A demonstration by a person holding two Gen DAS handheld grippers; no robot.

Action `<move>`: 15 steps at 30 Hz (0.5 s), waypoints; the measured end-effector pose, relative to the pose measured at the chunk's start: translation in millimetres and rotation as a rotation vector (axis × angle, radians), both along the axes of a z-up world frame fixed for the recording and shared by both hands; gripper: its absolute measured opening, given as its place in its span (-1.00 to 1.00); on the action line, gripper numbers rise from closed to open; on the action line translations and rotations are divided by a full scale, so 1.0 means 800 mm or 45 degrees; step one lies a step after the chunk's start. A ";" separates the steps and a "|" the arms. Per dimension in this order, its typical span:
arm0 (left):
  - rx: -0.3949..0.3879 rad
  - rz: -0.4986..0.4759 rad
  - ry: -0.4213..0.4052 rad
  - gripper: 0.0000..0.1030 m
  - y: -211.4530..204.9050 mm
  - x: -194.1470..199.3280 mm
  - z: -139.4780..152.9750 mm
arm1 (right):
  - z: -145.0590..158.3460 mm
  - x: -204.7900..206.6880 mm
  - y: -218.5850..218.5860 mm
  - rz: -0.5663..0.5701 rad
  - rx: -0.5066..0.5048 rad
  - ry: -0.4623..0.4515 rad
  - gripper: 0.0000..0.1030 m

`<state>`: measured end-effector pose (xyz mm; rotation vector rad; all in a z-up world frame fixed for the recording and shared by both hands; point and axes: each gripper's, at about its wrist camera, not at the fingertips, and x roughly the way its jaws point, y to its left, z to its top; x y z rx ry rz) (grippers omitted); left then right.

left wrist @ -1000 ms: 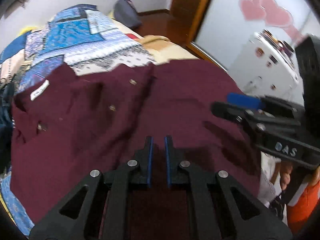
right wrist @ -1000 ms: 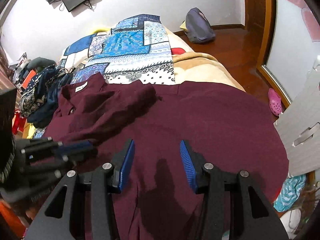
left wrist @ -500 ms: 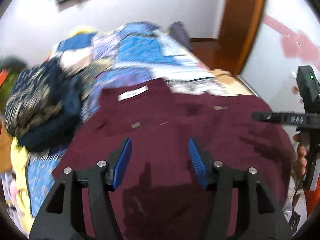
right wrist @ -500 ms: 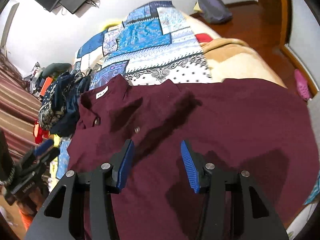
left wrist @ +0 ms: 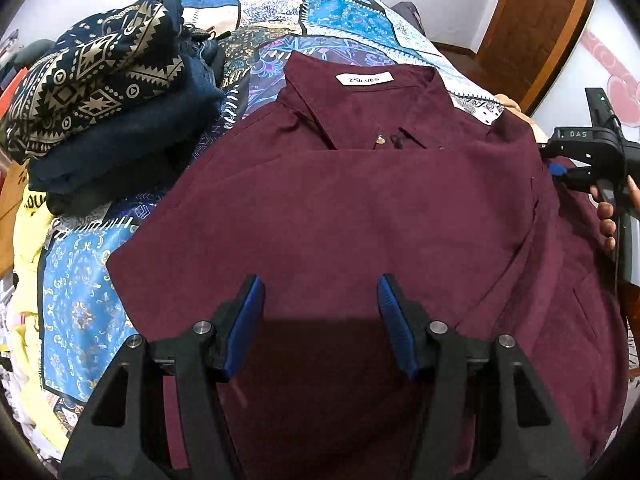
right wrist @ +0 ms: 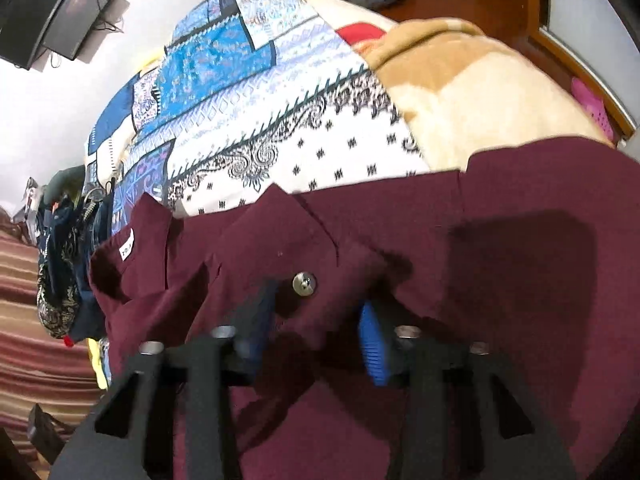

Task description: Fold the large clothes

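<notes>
A large maroon button shirt (left wrist: 360, 208) lies spread on the bed, its collar and white label (left wrist: 363, 79) at the far side and one side folded over the front. My left gripper (left wrist: 320, 320) hovers over the near part of the shirt, jaws open and nothing between them. My right gripper (right wrist: 318, 328) is pressed down into the shirt (right wrist: 520, 280) just below a metal button (right wrist: 304, 283). Its jaws are closing around a raised fold of cloth, with a gap still showing at the right pad (right wrist: 372, 344). In the left wrist view the right gripper (left wrist: 560, 170) sits at the shirt's right edge.
A stack of folded dark patterned clothes (left wrist: 100, 92) lies left of the shirt on the blue patchwork bedspread (left wrist: 80, 280). A beige blanket (right wrist: 460, 92) lies beyond the shirt. A hand (left wrist: 608, 216) holds the right gripper. A television (right wrist: 52, 12) hangs on the wall; wooden floor lies past the bed.
My left gripper opened from shut and swung over to face the collar. My right gripper dropped onto the shirt near the button, and cloth now stands between its jaws.
</notes>
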<state>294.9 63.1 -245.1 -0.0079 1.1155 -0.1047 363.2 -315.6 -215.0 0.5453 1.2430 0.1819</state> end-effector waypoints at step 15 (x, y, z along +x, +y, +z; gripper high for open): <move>-0.038 -0.097 -0.036 0.15 -0.039 -0.046 0.023 | 0.127 -0.100 -0.024 0.085 -0.287 -0.442 -0.79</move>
